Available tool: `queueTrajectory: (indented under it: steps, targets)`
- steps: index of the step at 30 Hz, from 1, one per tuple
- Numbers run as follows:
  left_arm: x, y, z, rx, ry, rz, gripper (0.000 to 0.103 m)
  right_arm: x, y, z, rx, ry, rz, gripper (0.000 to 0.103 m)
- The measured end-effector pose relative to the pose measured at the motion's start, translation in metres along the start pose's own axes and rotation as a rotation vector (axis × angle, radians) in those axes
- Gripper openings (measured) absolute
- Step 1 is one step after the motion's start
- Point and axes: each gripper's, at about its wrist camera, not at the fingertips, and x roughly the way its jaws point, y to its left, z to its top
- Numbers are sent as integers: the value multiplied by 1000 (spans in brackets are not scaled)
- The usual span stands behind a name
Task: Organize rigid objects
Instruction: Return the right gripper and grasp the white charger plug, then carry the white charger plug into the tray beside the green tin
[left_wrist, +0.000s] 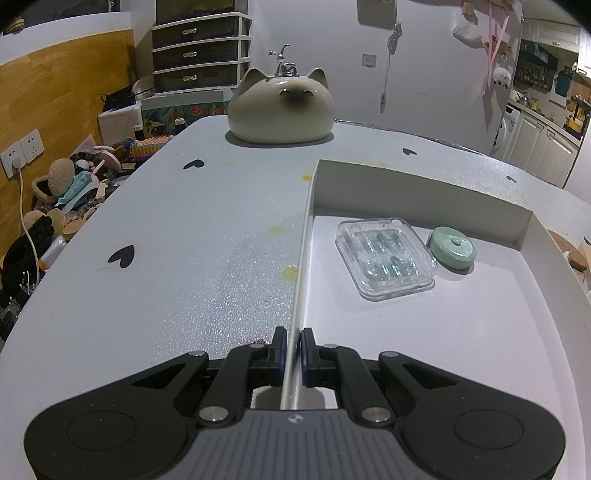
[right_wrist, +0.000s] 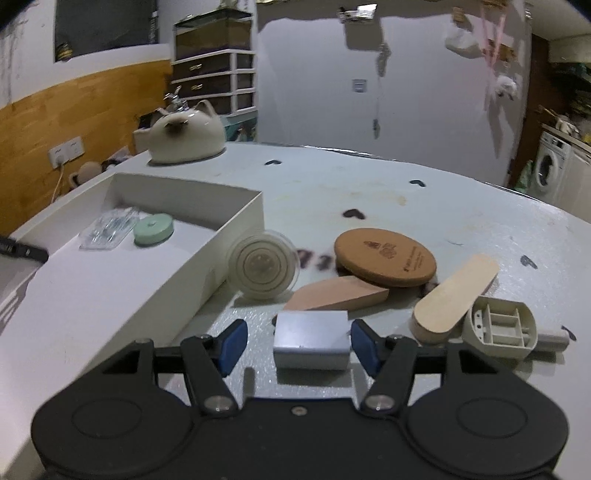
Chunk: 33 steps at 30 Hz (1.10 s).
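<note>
The left gripper (left_wrist: 293, 345) is clamped on the near wall of the white tray (left_wrist: 424, 192), which holds a clear case (left_wrist: 384, 258) and green tin (left_wrist: 452, 249). The right gripper (right_wrist: 298, 341) is spread wide around a grey block (right_wrist: 311, 345) on the table (right_wrist: 424, 206), beside the tray.

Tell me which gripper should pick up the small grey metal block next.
Right. The right gripper is open with the grey metal block between its fingers, while the left gripper is shut on the white tray wall.
</note>
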Motion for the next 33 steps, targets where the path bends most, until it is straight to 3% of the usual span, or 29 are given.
queueTrajectory:
  steps: [8, 17, 33]
  targets:
    - [-7, 2, -2, -13, -63, -4, 7, 4, -13, 2, 128, 2, -95, 65]
    - [-11, 2, -3, -14, -94, -5, 7, 10, -2, 4, 44, 28, -77, 67]
    - [-10, -1, -2, 11, -85, 8, 6, 15, 8, 6, 17, 52, -123, 48]
